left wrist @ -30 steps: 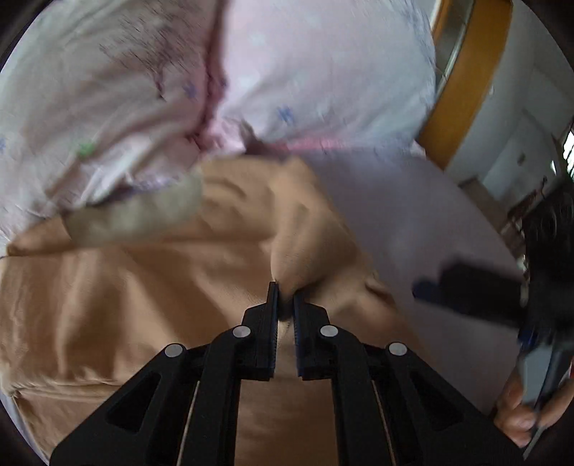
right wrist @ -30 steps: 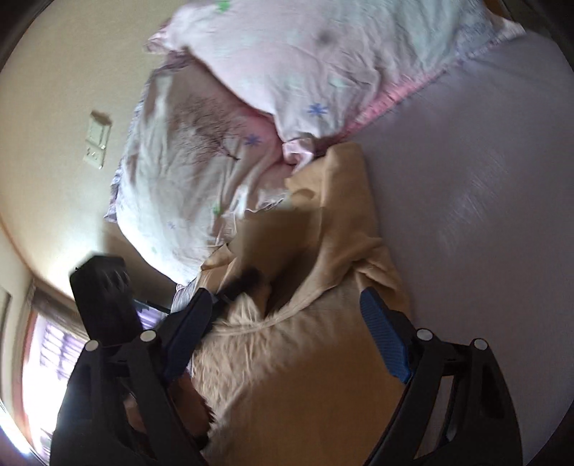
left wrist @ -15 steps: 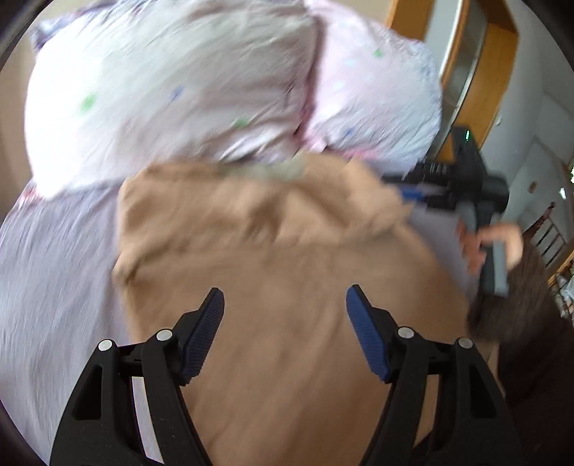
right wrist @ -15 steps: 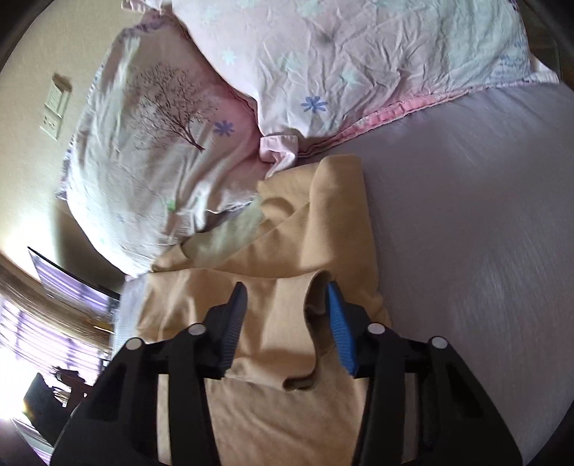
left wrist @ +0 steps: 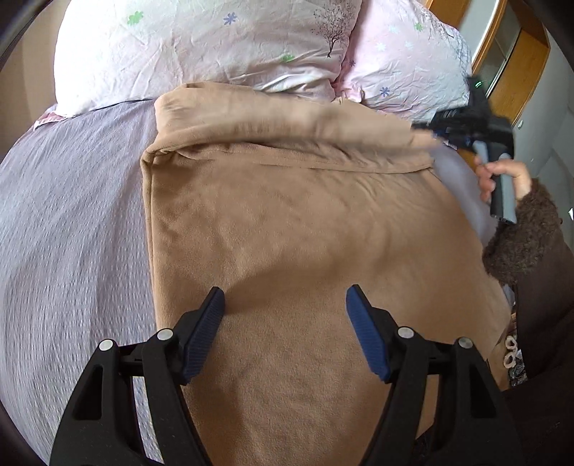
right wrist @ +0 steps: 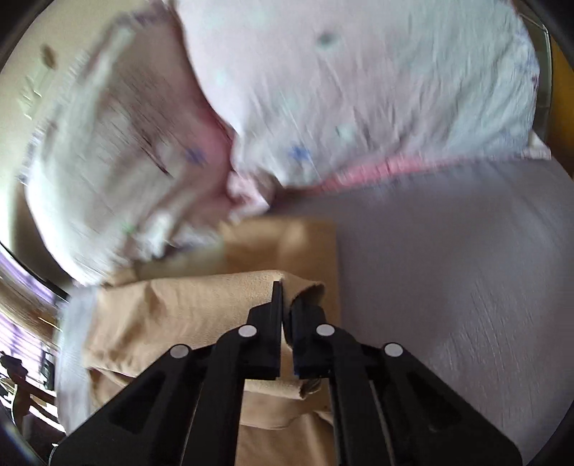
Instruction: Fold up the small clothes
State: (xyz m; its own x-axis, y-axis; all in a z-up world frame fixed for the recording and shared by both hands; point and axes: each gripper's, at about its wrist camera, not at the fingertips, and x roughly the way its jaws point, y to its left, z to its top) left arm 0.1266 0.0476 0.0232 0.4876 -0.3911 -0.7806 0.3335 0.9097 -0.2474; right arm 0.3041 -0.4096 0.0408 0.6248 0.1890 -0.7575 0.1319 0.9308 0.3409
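Lilac bed [left wrist: 71,215] under tan garment [left wrist: 305,233], pillows [left wrist: 215,46]

This is a bedroom in a home. A bed [left wrist: 71,200] covered with a lilac-grey sheet fills most of both views, and 2 crumpled pillows [left wrist: 201,53] in pale pink cases printed with small flowers and a bare tree lie at its head edge. Behind them stands a plain cream wall [right wrist: 71,32] with a switch plate [right wrist: 34,91], blurred in the right wrist view. At the bed's right corner stands a wooden door frame [left wrist: 520,68], with a lighter room beyond it.
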